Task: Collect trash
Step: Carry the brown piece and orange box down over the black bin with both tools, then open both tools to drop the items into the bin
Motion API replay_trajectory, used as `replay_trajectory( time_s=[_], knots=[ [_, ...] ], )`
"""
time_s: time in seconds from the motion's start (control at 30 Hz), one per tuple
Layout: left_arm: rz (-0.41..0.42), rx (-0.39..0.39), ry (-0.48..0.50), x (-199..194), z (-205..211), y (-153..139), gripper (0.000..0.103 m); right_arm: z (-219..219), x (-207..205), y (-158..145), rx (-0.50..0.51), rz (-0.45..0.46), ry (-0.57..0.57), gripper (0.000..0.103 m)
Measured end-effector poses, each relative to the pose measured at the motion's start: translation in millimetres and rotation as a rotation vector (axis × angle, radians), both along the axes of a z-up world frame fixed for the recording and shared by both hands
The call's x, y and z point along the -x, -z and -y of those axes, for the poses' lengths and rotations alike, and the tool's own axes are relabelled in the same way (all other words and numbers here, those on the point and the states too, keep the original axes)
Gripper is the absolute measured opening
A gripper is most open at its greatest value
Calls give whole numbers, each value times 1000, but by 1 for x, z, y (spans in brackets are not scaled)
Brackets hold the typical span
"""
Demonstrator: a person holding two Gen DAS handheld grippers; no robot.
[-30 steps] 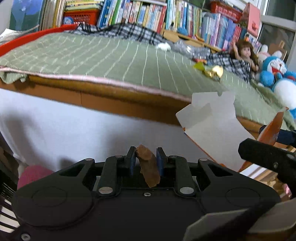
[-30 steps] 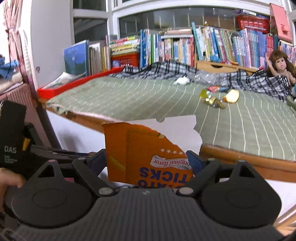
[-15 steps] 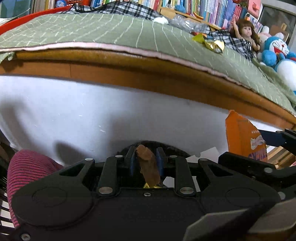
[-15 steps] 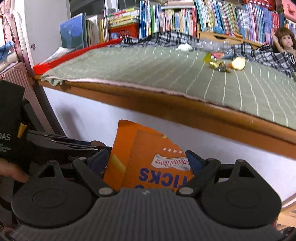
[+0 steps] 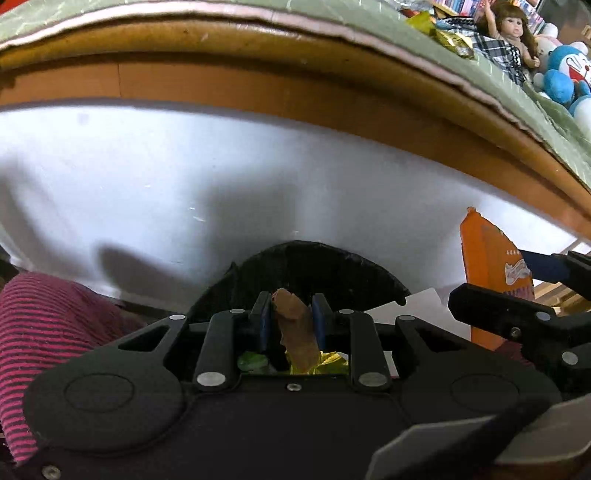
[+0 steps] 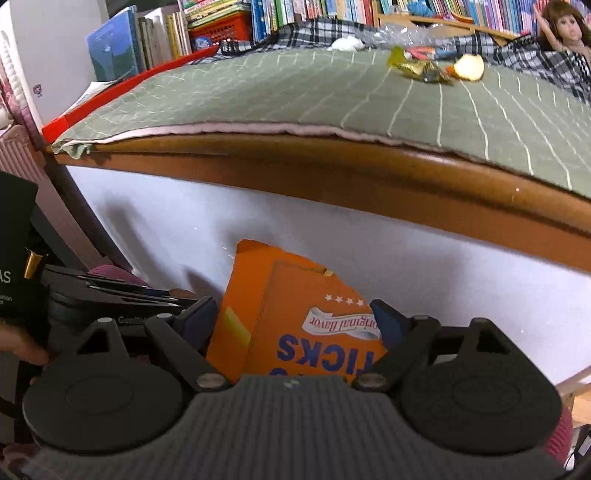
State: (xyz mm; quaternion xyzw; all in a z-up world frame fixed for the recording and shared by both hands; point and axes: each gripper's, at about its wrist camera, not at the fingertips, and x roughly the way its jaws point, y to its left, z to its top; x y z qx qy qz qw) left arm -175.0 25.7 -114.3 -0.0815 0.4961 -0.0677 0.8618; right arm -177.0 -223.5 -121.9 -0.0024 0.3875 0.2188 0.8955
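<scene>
Left wrist view: the left claw [image 5: 291, 314] is nearly closed, pinching a brown scrap [image 5: 297, 330] above a black bin [image 5: 325, 266] beside the bed [image 5: 258, 85]. Right wrist view: the right claw [image 6: 295, 321] stands wide, clamping an orange box [image 6: 291, 317] below the bed edge; wrappers [image 6: 421, 68] lie on the bed.

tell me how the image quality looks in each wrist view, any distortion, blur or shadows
Left wrist view: strong fisheye bend bows the wooden bed rail into an arch; soft shadows fall on the white panel below it; the doll at the corner is squeezed small. Right wrist view: the same bowing, the orange box reads sharp, and the books at the top edge look soft.
</scene>
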Motion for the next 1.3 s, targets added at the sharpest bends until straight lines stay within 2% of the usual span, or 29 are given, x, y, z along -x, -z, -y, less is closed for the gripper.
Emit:
replay_trajectory(
  time_s=[0.53, 0.73, 0.8, 0.97, 1.17, 1.3],
  knots=[
    [-75, 3, 43, -16, 10, 21, 23, 2, -26, 20, -20, -65, 26, 89],
    [-75, -4, 52, -19, 12, 24, 39, 4, -29, 21, -34, -73, 16, 93],
    [-68, -5, 52, -16, 10, 23, 51, 6, -28, 20, -39, -72, 16, 95],
    [-44, -23, 55, -14, 11, 18, 64, 7, -29, 19, -46, -76, 20, 95],
    [-24, -35, 40, -15, 8, 12, 77, 10, -28, 18, -52, -75, 33, 96],
    [-17, -39, 27, -15, 6, 8, 79, 11, -26, 17, -50, -69, 36, 97]
  ],
)
